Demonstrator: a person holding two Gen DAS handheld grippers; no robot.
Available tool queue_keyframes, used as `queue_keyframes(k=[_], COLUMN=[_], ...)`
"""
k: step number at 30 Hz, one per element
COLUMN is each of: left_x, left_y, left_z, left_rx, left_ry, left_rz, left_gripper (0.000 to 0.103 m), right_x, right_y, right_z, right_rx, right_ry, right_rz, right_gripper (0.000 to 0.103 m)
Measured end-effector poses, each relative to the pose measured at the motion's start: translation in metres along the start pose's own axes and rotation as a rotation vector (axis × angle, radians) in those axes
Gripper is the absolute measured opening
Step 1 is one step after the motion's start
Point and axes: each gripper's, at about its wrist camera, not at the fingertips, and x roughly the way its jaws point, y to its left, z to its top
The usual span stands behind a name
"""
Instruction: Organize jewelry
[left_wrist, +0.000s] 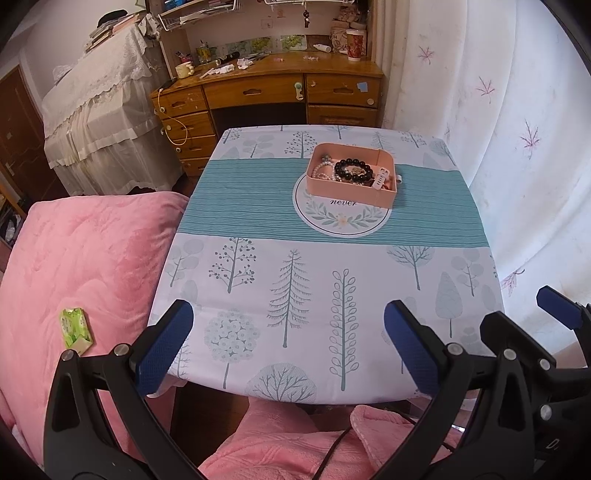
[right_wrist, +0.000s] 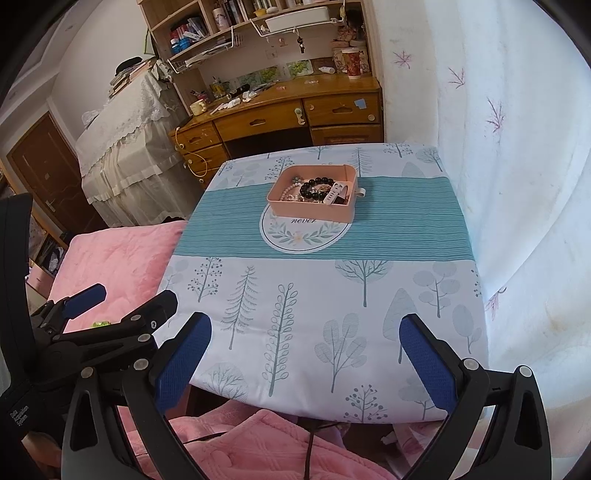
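Bedding in pink, a quilt (left_wrist: 85, 258), lies along the worktop's left edge with a small green packet (left_wrist: 75, 326) on it, well apart from the jewelry. The left gripper (left_wrist: 288, 332) hangs over the near edge of the worktop (left_wrist: 258, 295), jaws wide apart and holding nothing; the right gripper (right_wrist: 304, 347) is just beside it over the same edge, jaws likewise spread and empty. Nothing stands between either gripper and the pink tray (left_wrist: 351, 194), which sits toward the far edge, right of center, half over a round printed emblem (left_wrist: 341, 218). In the tray lie a dark bead bracelet (left_wrist: 352, 171), a pale pearl strand (left_wrist: 323, 171) at its left and a white strap-like piece (left_wrist: 380, 181) at its right; smaller items beneath are too tangled to name. A white curtain (left_wrist: 517, 147) hangs along the right edge. The wooden desk (left_wrist: 277, 85) beyond is cluttered with things too small to make out.
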Motion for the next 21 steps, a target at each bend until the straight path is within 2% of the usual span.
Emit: queue_keyframes(k=[21], left_x=[0.008], left_y=[-0.002], left_z=[0.006], left_rx=[0.029], left_ry=[0.007], left_rz=[-0.009], left_gripper=[0.103], right_x=[-0.008], right_y=[-0.016], right_z=[-0.003], right_rx=[0.015], right_ry=[0.001], right_rz=[-0.011], right_gripper=[0.103])
